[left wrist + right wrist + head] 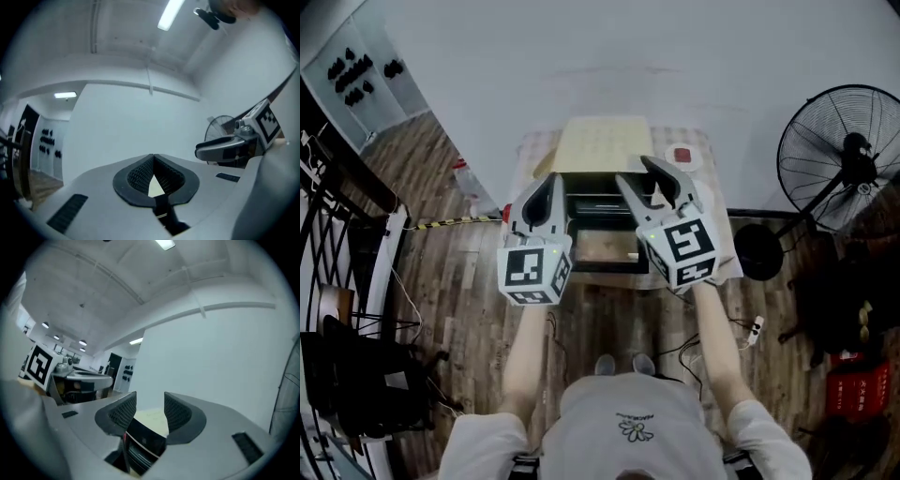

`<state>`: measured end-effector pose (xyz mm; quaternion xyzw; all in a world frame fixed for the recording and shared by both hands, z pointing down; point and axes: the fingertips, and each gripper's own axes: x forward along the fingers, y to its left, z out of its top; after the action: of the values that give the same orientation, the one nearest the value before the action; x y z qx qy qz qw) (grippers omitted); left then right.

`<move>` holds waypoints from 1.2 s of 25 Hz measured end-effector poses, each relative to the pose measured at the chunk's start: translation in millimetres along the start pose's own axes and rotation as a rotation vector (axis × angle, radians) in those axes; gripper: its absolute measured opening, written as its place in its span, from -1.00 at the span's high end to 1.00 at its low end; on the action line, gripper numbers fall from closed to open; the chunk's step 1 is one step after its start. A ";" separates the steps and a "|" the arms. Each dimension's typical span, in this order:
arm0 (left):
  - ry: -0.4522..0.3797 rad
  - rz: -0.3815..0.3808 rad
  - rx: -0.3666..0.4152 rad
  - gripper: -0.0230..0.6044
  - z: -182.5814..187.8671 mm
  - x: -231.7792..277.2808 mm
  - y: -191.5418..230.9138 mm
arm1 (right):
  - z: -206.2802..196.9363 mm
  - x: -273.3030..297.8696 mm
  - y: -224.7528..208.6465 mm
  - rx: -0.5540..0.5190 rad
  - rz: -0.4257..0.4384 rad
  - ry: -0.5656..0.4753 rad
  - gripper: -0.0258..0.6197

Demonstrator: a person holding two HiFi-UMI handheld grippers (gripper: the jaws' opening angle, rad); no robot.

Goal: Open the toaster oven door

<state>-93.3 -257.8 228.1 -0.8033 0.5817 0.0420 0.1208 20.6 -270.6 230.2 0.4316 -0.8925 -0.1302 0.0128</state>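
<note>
The left gripper (542, 192) is held up at chest height and points forward. In its own view its pads (140, 176) meet at the tips with nothing between them, so it is closed and empty. Only a cream sliver shows through the small gap behind the tips.

The toaster oven (600, 145) sits ahead of and below both grippers on a small cloth-covered table (712, 141), between the two of them in the head view. Its door (602, 248) seems to be folded down already and juts toward the person, which would mean the task is about done, though the grippers hide part of it.

The right gripper (639, 178) is also raised and level. Its jaws stand well apart and grip nothing. In its own view the oven's dark front (145, 439) shows through the gap, beyond and below the pads and clear of them. Far to the right of this gripper stands a floor fan (844, 155).

The main risk I see is the lowered door. It lies right under both grippers, and a careless drop of either hand could strike it or lean on its hinge. A push on the door could also drag the oven across the cloth toward the table's near edge.
</note>
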 end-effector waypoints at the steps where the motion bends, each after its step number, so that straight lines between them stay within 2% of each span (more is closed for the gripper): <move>1: 0.009 -0.007 0.047 0.87 0.4 -3.1 -11.3 | 0.1 -12.5 1.4 0.031 -0.031 -0.024 0.40; 4: 0.034 -0.029 0.117 0.87 -5.2 -15.3 -35.9 | -7.5 -45.9 5.1 0.091 -0.124 -0.064 0.49; 7: 0.065 -0.020 0.115 0.88 -16.4 -29.6 -46.7 | -25.5 -74.0 0.0 0.100 -0.248 -0.046 0.76; 11: 0.086 -0.001 0.097 0.87 -30.6 -43.4 -55.9 | -49.4 -99.5 -6.4 0.094 -0.337 -0.003 0.86; 16: 0.074 0.024 0.050 0.87 -39.0 -59.5 -60.2 | -78.4 -119.5 0.9 0.109 -0.376 0.057 0.89; 20: 0.134 0.043 0.052 0.87 -58.0 -71.2 -55.5 | -91.9 -126.8 8.4 0.108 -0.380 0.089 0.89; 22: 0.157 0.049 0.066 0.87 -64.7 -74.4 -53.5 | -93.5 -127.1 10.9 0.096 -0.373 0.094 0.89; 25: 0.135 0.061 0.039 0.87 -61.8 -73.0 -52.0 | -91.5 -124.7 11.1 0.084 -0.363 0.087 0.89; 30: 0.128 0.041 0.049 0.87 -63.5 -70.1 -56.1 | -87.6 -123.8 8.4 0.073 -0.368 0.081 0.89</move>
<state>-67.4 -191.9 312.3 -0.7891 0.6053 -0.0213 0.1020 103.6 -189.2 327.8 0.5926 -0.8014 -0.0806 0.0092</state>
